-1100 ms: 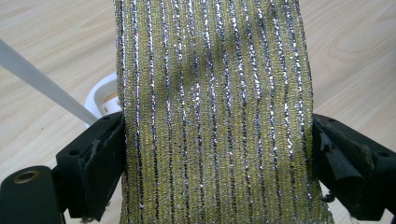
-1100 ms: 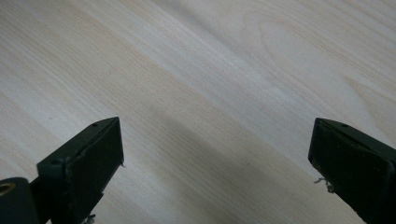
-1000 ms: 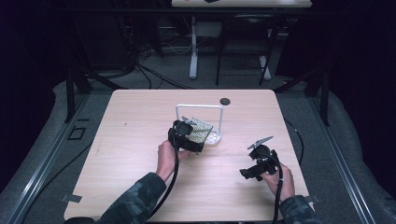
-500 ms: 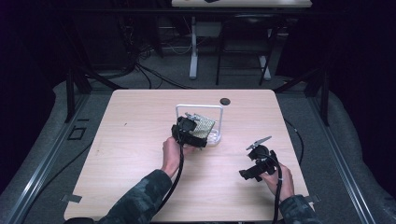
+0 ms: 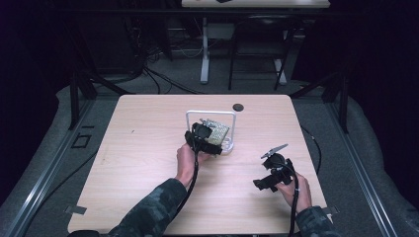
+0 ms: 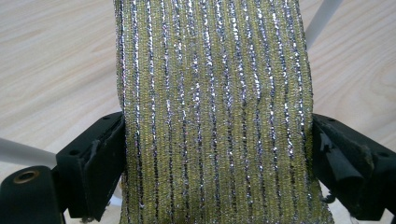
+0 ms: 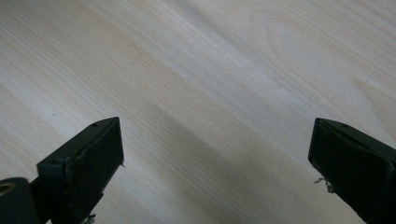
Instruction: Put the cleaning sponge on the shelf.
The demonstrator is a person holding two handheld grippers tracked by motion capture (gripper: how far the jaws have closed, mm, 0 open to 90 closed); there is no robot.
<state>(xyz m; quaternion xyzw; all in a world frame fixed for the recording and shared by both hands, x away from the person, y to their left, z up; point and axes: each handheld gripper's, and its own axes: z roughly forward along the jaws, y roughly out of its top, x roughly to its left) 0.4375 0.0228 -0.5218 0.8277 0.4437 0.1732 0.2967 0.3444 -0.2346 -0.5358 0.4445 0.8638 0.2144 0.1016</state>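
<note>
A yellow-green cloth with silver glitter stripes (image 5: 217, 131) hangs on a small white wire rack (image 5: 210, 114) near the table's middle. My left gripper (image 5: 206, 139) is right at it. In the left gripper view the cloth (image 6: 210, 70) runs up between the two jaws, which stand wide apart at its edges; the left gripper (image 6: 218, 135) is open. A white bar of the rack (image 6: 322, 18) shows behind the cloth. My right gripper (image 5: 267, 180) is held low over bare wood at the front right, open, with nothing between its jaws (image 7: 217, 140).
The light wooden table (image 5: 148, 148) has a small black round disc (image 5: 238, 106) near its far edge. Dark floor, cables and table legs (image 5: 205, 54) lie beyond. Wood grain (image 7: 210, 56) lies under the right gripper.
My left gripper has shifted a little to the right, closer to the rack and cloth. The right gripper has barely moved.
</note>
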